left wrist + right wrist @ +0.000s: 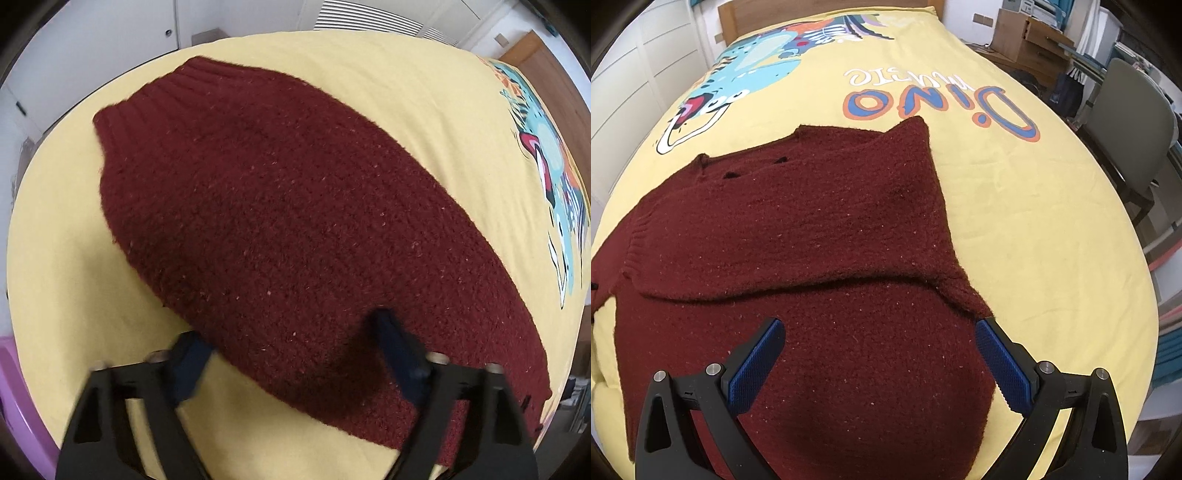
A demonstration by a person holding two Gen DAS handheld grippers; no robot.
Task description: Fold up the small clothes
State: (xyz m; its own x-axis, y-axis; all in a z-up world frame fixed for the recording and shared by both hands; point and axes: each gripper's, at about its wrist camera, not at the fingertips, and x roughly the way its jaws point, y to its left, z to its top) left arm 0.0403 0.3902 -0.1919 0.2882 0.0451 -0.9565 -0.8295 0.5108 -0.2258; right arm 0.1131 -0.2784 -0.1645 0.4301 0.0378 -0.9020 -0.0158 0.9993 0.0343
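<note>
Two hand-held grippers hang over one dark red knitted sweater (280, 206) that lies spread on a bed under a yellow dinosaur-print bedsheet (388, 74).

Farthest left, the left hand-held gripper (295, 343) straddles the sweater's near edge: one finger sits on the sheet just beside the knit, the other presses into the wool. Its jaws are part-way apart, and the blur leaves it unclear whether the pads already pinch the fabric. The ribbed hem lies at the far left of this view.

Moving right, the right hand-held gripper (879, 354) hovers with jaws wide apart and empty above the sweater's body, and its blue pads (757, 365) are clear of the cloth. Ahead of it a sleeve is already laid across the body, leaving a raised fold line running side to side.

The step in hand looks like taking hold of the edge for the next fold. To do it well, the left side should catch both layers of the thick knit, not the sheet beneath, and the right should take a matching grip so the edge lifts level and the folded sleeve stays put.
</note>
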